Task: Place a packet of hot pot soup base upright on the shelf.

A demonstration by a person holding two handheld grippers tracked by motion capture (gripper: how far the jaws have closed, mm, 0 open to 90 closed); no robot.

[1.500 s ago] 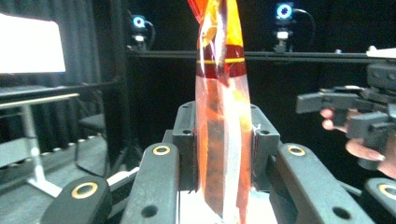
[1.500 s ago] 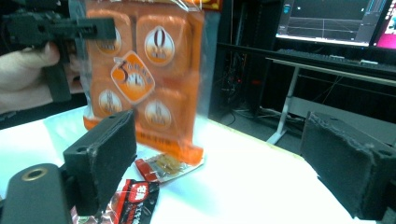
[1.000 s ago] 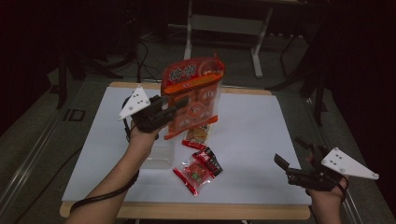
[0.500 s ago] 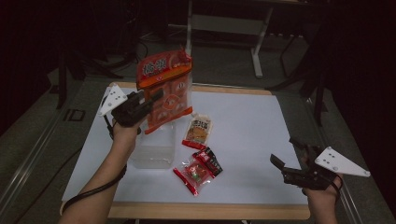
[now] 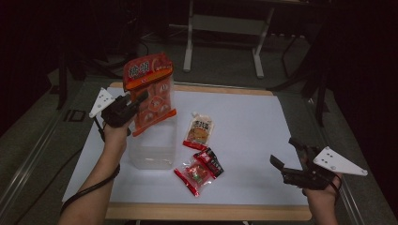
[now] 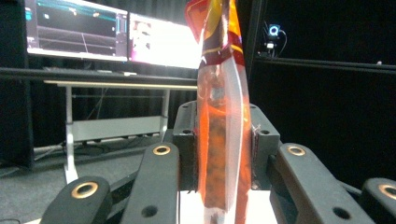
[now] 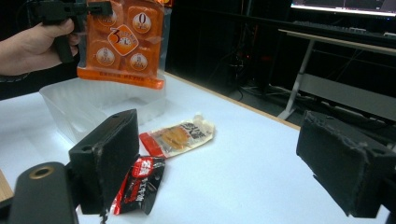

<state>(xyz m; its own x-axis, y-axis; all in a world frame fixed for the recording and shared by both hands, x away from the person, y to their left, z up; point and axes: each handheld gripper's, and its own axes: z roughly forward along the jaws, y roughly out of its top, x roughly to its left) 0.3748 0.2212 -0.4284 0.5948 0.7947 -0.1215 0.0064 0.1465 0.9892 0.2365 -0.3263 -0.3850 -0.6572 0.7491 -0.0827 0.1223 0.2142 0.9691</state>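
Observation:
A tall orange snack bag [image 5: 149,93] hangs upright over a clear plastic tub [image 5: 152,147] at the table's left. My left gripper [image 5: 136,101] is shut on the bag's side; in the left gripper view the bag [image 6: 222,140] stands pinched between the two pads [image 6: 189,140]. The bag's lower edge [image 7: 121,77] is just above the tub's rim [image 7: 88,105]. My right gripper [image 5: 284,151] hovers near the front right corner, open, with nothing between its jaws [image 7: 233,158].
A beige sauce pouch [image 5: 199,130] lies mid-table, with a dark red packet [image 5: 212,161] and a red packet [image 5: 193,174] in front of it. The white table top [image 5: 253,117] ends in a wooden edge. A metal stand is behind the table.
My left gripper has carried the orange bag leftward and down, from mid-table to above the clear tub. The right gripper has hardly moved.

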